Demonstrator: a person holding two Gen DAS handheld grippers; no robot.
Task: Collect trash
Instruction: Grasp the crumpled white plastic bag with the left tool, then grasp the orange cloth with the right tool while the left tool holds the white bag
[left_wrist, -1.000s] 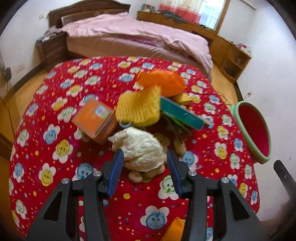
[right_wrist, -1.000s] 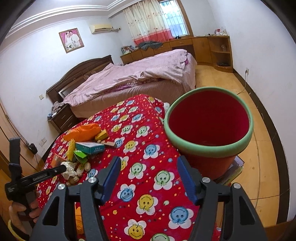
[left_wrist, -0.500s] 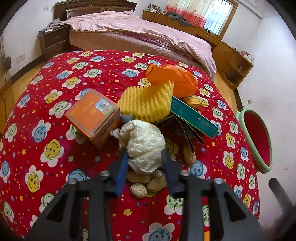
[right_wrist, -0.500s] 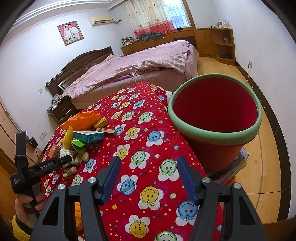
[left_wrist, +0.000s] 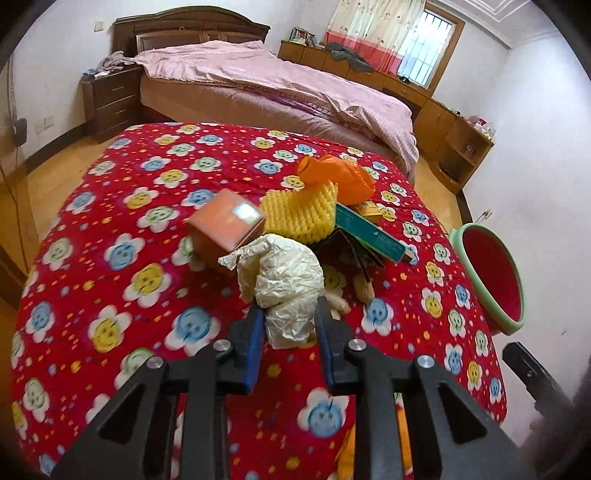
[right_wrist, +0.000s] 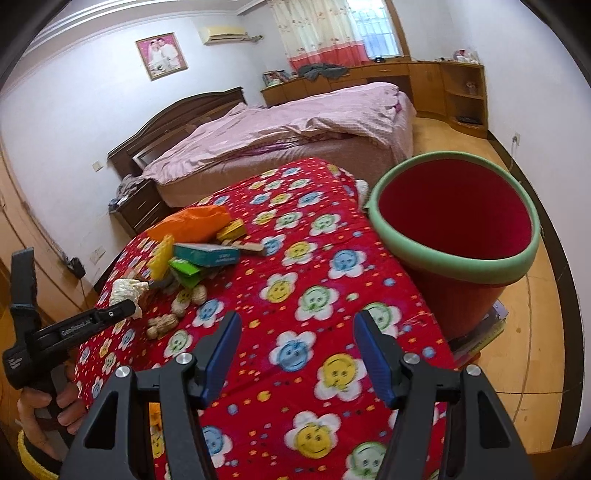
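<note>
My left gripper is shut on a crumpled cream paper wad and holds it just above the red flowered tablecloth. The wad also shows in the right wrist view, pinched by the left gripper. Behind it lies a pile: an orange box, a yellow foam net, an orange bag, a teal box and peanuts. A red bin with a green rim stands beside the table's right edge. My right gripper is open and empty over the cloth.
A bed with pink bedding stands behind the table. Wooden cabinets line the far wall. A nightstand is at the back left. Something orange lies at the table's near edge.
My left gripper closed on the paper wad and lifted it slightly off the peanuts. My right gripper drifted a little, still open.
</note>
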